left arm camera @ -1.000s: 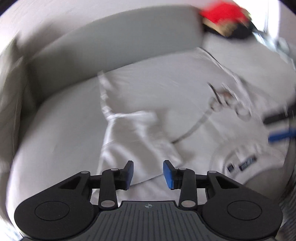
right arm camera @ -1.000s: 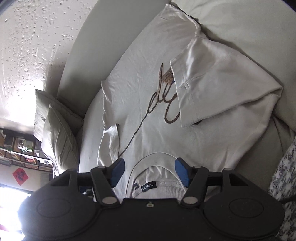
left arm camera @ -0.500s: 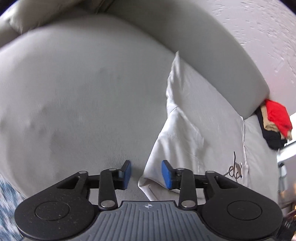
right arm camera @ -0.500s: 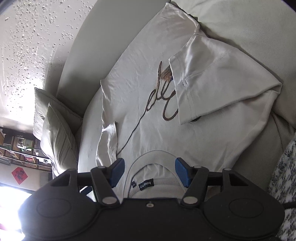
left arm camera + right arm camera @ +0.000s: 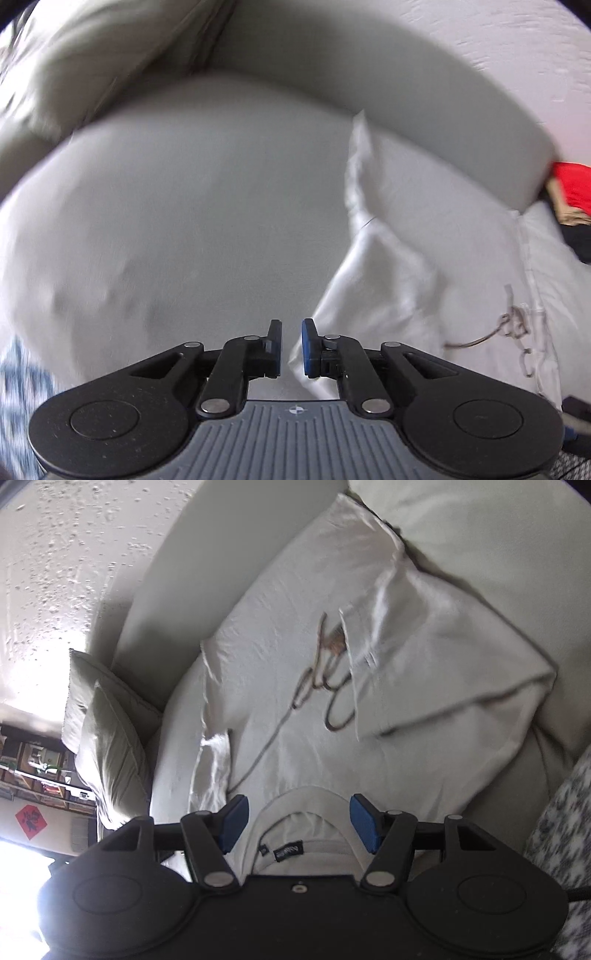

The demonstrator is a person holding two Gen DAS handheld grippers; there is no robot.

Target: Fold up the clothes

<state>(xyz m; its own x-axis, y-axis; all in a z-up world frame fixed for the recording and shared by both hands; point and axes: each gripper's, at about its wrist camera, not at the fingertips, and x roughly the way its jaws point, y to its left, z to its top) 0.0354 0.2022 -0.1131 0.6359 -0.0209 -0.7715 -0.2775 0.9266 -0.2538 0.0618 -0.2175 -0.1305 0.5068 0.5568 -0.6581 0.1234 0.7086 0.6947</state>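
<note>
My left gripper (image 5: 291,341) is low at the sleeve corner (image 5: 373,280), fingers nearly together; whether cloth is pinched, I can't tell. T-shirt (image 5: 295,709) lies flat on the sofa (image 5: 177,221), its far sleeve (image 5: 443,672) folded in, the near one and body not. My right gripper (image 5: 295,821) hovers over the collar (image 5: 299,812), jaws wide.

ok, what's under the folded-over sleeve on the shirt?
The folded sleeve lies on the T-shirt front, covering the right end of the brown script print. Loops of the lettering show at the sleeve's edge; the rest of the print is hidden beneath it.
</note>
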